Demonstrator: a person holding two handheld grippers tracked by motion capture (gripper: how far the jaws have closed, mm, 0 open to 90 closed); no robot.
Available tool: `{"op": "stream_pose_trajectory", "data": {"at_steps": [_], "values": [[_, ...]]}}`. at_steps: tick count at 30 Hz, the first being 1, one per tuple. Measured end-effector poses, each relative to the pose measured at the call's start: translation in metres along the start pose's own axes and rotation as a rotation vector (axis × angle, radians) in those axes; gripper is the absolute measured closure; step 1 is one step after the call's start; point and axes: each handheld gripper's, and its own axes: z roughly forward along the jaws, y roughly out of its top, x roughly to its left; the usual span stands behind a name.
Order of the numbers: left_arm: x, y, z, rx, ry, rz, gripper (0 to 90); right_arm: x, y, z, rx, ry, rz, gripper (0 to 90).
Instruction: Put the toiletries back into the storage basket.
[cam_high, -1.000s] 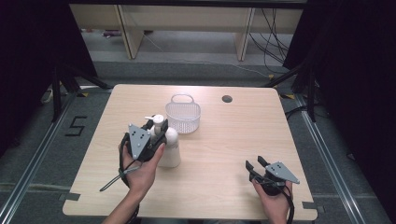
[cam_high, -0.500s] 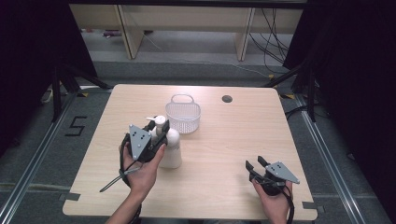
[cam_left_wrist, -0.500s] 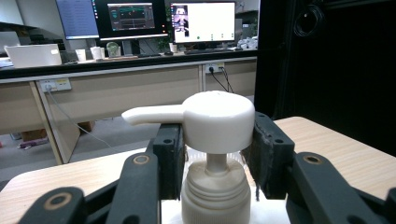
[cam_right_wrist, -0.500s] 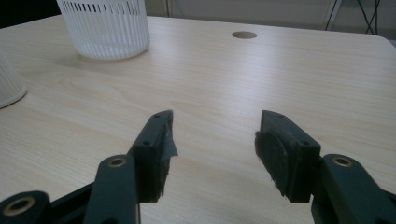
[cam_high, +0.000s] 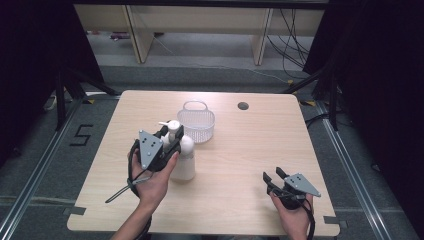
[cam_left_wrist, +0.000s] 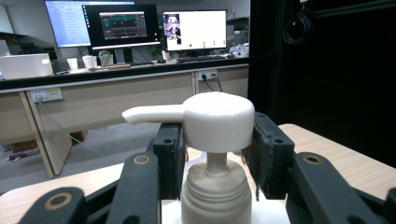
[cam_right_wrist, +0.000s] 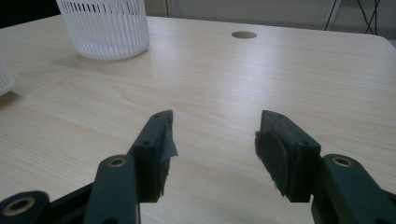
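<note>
One pump bottle (cam_high: 183, 159), clamped at its head by the left gripper (cam_left_wrist: 215, 154) beside one basket (cam_high: 198, 121), is unmoved; the right gripper (cam_right_wrist: 212, 151) is held apart.

high view: looking forward and down over the whole tabletop (cam_high: 240, 150) from above its near edge | left gripper view: riding level, very close behind the pump bottle (cam_left_wrist: 215, 154), facing past the far edge | right gripper view: sitting low near the near right corner, sharing the basket (cam_right_wrist: 105, 28) with the high view
</note>
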Motion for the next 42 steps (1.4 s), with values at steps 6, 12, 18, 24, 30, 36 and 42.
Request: {"op": "stream_pose_trajectory", "data": {"at_steps": [6, 12, 18, 24, 30, 36, 42], "values": [[0.001, 0.005, 0.002, -0.011, -0.011, -0.001, 59.2, 0.000, 0.000, 0.000, 0.000, 0.000, 0.001, 45.9], [0.001, 0.010, 0.005, -0.020, -0.015, 0.004, 59.2, 0.003, 0.000, -0.001, 0.010, 0.003, 0.040, 45.9], [0.002, 0.015, 0.008, -0.038, -0.019, -0.002, 59.2, 0.003, 0.000, -0.001, 0.009, 0.003, 0.040, 45.9], [0.002, 0.020, 0.011, -0.053, -0.022, -0.006, 59.2, 0.003, 0.000, -0.001, 0.008, 0.005, 0.041, 45.9], [0.002, 0.027, 0.014, -0.061, -0.024, -0.004, 59.2, 0.002, 0.000, -0.001, 0.014, 0.007, 0.043, 45.9], [0.003, 0.032, 0.018, -0.067, -0.027, -0.003, 59.2, 0.000, -0.001, 0.000, -0.007, 0.017, 0.019, 45.9], [0.003, 0.037, 0.021, -0.077, -0.031, -0.005, 59.2, -0.001, -0.001, 0.000, -0.010, 0.012, 0.010, 45.9]]}}
